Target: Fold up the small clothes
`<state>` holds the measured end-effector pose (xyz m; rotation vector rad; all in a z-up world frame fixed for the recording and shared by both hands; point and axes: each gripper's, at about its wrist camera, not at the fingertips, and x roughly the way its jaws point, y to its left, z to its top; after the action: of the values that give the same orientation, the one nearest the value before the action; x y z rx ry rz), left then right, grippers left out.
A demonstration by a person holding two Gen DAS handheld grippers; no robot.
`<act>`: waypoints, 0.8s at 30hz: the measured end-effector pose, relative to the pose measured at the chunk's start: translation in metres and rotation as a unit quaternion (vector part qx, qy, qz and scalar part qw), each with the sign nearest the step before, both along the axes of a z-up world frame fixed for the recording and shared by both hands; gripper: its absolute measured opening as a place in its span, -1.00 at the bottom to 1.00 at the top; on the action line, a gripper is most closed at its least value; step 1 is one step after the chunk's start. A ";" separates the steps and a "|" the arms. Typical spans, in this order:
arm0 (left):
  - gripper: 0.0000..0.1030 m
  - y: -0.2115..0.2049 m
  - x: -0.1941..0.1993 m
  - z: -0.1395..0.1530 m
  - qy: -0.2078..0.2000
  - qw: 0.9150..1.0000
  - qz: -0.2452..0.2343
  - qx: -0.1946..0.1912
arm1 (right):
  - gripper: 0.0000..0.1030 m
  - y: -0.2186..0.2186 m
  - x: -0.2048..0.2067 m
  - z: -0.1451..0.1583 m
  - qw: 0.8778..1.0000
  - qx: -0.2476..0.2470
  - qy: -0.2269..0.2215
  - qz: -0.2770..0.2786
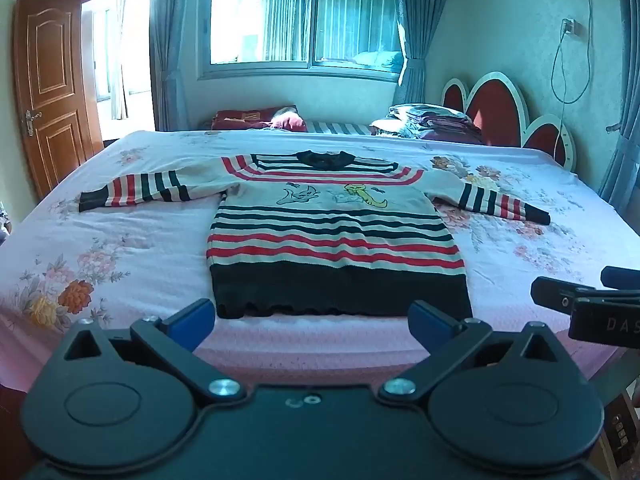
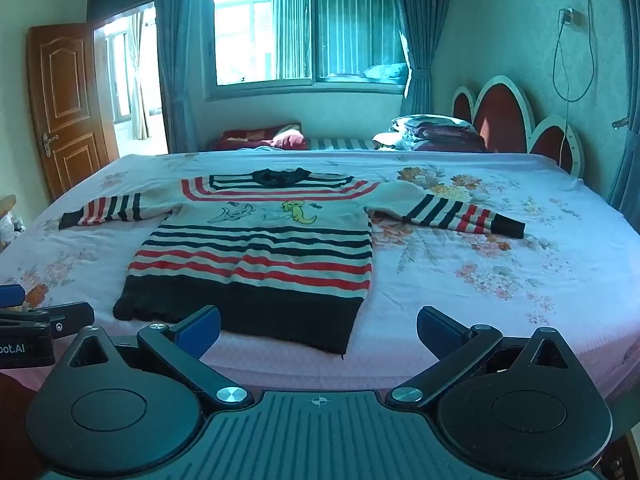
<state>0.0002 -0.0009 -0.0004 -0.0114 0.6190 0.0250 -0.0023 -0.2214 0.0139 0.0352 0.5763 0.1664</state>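
A small striped sweater (image 1: 332,236) with red, black and cream bands and a cartoon print lies flat on the bed, both sleeves spread out, black hem nearest me. It also shows in the right wrist view (image 2: 256,252). My left gripper (image 1: 312,322) is open and empty, just in front of the hem at the bed's near edge. My right gripper (image 2: 318,330) is open and empty, in front of the hem's right corner. The right gripper shows at the right edge of the left wrist view (image 1: 592,300). The left gripper shows at the left edge of the right wrist view (image 2: 36,320).
The bed (image 1: 120,240) has a pale floral sheet. Folded bedding and pillows (image 1: 432,122) are piled by the red headboard (image 1: 504,112) at the far right. A wooden door (image 1: 52,88) stands open at the left. A window with curtains (image 1: 300,20) is behind the bed.
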 end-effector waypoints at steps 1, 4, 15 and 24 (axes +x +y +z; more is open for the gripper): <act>0.99 0.000 0.000 0.000 -0.001 1.000 0.000 0.000 | 1.00 0.000 0.000 0.000 1.000 0.000 0.001 -0.001; 0.99 0.000 0.000 0.000 -0.001 1.000 -0.001 -0.005 | 1.00 -0.001 0.001 0.000 1.000 0.002 0.002 -0.002; 0.99 0.010 0.000 -0.002 -0.001 1.000 -0.001 -0.007 | 1.00 0.001 -0.003 0.001 1.000 0.008 0.001 -0.003; 0.99 0.004 -0.003 0.004 -0.002 1.000 0.000 -0.004 | 1.00 0.001 -0.003 0.002 1.000 0.008 0.001 -0.003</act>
<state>-0.0024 0.0031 0.0039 -0.0195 0.6143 0.0218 -0.0050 -0.2199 0.0155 0.0517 0.5768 0.1651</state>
